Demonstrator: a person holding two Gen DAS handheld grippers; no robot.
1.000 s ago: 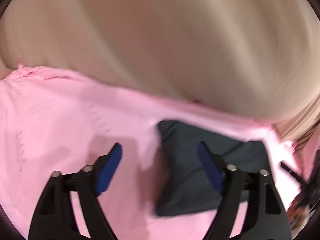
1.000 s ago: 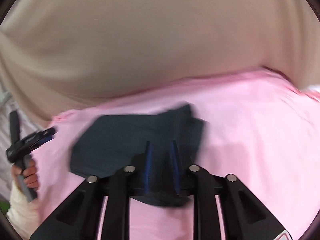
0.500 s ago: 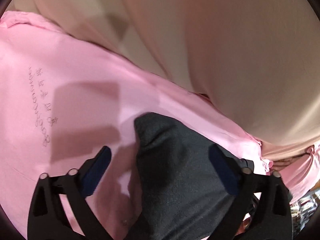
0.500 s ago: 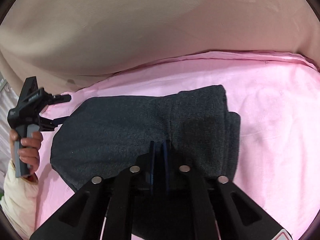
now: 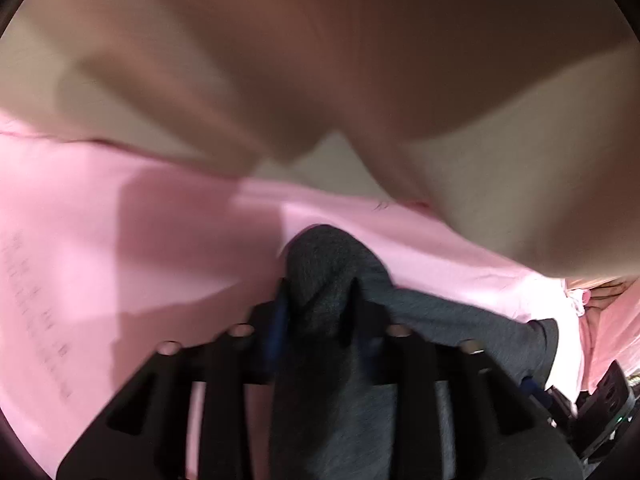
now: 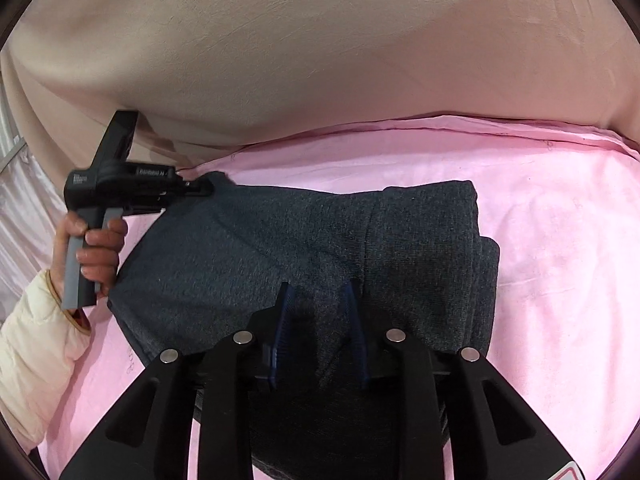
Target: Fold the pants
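Dark grey folded pants lie on a pink sheet. My right gripper stands over their near edge. Its jaws are opening, and a ridge of fabric still lies between the blue pads with a dark gap beside it. My left gripper is down on the left end of the pants. Its jaws are closing, and the cloth bulges up between them, pinched. The right wrist view shows that gripper held by a hand in a cream sleeve. The left wrist view is blurred.
A beige cloth rises behind the pink sheet along its far edge. Bare pink sheet lies right of the pants. A pale curtain hangs at the far left. A dark device shows at the lower right of the left wrist view.
My left gripper came down onto the left end of the pants and its wide jaws narrowed around the cloth. The right gripper's pads, tight together before, have parted.
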